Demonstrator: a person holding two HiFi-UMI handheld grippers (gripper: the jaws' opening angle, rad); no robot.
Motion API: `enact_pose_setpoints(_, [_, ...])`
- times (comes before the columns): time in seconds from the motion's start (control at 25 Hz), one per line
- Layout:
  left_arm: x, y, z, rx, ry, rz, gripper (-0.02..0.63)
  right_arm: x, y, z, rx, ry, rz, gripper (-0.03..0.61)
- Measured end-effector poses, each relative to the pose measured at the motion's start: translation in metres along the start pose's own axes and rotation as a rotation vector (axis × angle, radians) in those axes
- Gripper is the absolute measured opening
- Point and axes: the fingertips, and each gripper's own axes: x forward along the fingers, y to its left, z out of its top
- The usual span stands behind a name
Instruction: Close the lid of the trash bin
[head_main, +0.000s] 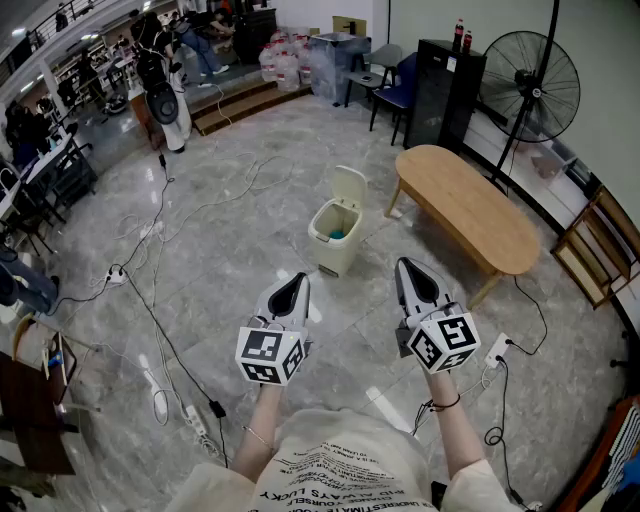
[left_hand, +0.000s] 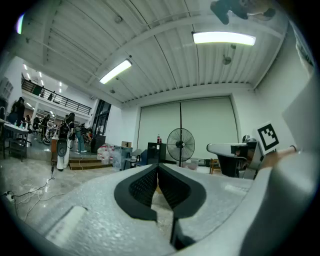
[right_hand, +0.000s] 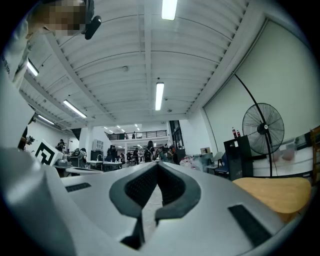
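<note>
Nearest are the two tools, held side by side at waist height and pointing roughly level, a carrying posture rather than a working one. The left tongs (head_main: 296, 280) are closed, their black ribbed pads (left_hand: 145, 186) meeting at the tips with nothing between them. The right tongs (head_main: 405, 265) are likewise pressed shut and empty. Both have pale grey shells with a pebbled plastic surface that tapers to a beak, and each carries a cube with square markers (head_main: 268, 355) at the back. Closed beaks suit the job, I judge, since a lid needs a push rather than a pinch.

Below and around them spreads the floor (head_main: 200, 260), glossy grey stone with marbled veining, crossed by loose dark cables (head_main: 160, 330) to the left of the left tongs.

Ahead of both tongs, roughly between their lines and well apart from either tip, stands the trash bin (head_main: 333, 250). It is a small cream plastic box with rounded corners and something teal lying inside. Its lid (head_main: 349, 188) stands upright on the far rim, hinged at the back, so the mouth faces the person and the task is not yet begun. Reaching it probably means stepping closer, then tipping the lid forward from behind its top edge.

Beyond the right tongs and off to their right is a long table (head_main: 465, 205) with a smooth, light wooden top and rounded ends. Farther on stand a black pedestal fan (head_main: 530, 85) with a round wire cage and a dark cabinet (head_main: 445, 90).
</note>
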Motion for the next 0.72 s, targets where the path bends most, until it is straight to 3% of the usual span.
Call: enact_pose_setpoints(0.72, [-0.004, -0.021, -0.018, -0.036, 0.019, 0.039, 0.023, -0.014, -0.014, -0.014, -0.002, 0.018, 0.045, 0.008])
